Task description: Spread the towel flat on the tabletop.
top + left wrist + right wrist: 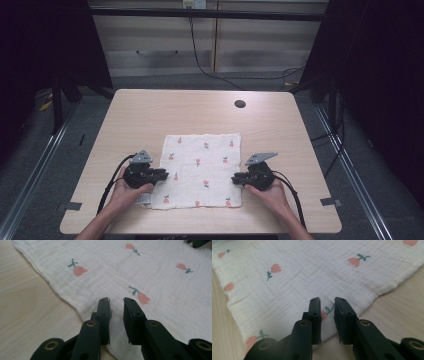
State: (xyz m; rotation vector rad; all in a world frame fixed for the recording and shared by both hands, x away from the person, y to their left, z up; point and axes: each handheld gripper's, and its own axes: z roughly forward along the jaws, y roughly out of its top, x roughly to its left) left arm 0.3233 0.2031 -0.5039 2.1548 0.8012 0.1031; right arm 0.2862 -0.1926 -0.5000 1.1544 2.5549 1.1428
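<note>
On the table near the person's edge lies a flat white cloth with pink flowers. Left gripper sits over its left edge, right gripper over its right edge; both have a narrow gap between jaws, gripping nothing.

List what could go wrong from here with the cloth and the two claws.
1. The left claw sits over the edge of the cloth with a narrow gap between its jaws and no fabric in it; closing now may pinch nothing.
2. The right claw is likewise slightly open above the opposite edge, so one side might catch and the other miss, dragging the cloth askew.
3. The cloth lies flat on the table, so the tips may scrape the wood rather than get under the hem.
</note>
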